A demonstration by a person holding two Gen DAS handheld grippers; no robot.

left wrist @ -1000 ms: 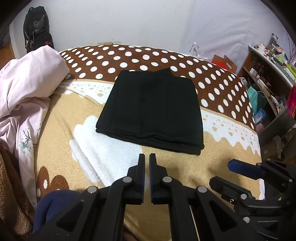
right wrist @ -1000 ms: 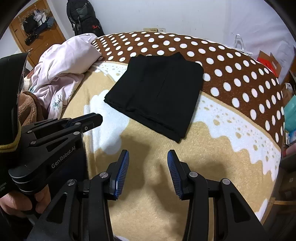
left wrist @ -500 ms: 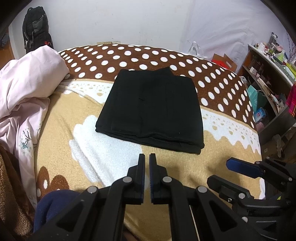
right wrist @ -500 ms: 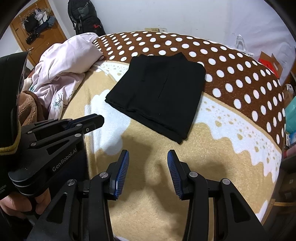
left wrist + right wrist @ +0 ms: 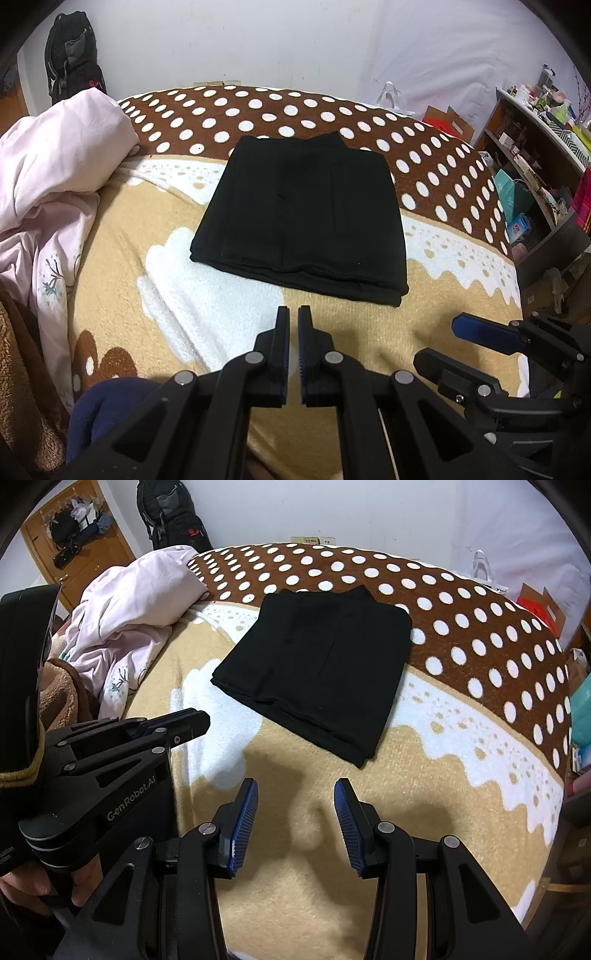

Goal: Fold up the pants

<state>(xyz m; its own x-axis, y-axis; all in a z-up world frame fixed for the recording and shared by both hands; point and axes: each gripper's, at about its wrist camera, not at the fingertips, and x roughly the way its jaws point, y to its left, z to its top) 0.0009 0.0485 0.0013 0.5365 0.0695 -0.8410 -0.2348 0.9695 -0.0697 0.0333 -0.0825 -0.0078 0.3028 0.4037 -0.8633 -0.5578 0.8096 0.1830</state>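
I see the black pants [image 5: 299, 218] folded into a neat rectangle in the centre of the frame, lying flat on the bed's blanket [image 5: 207, 295] where the brown polka-dot band meets the tan part. My left gripper [image 5: 294, 314] sits at lower centre with its fingers together and nothing between them, just short of the pants' near edge. My right gripper [image 5: 295, 790] hangs over bare tan blanket with its blue pads apart, empty. A crumpled pink quilt [image 5: 48, 166] lies at the left.
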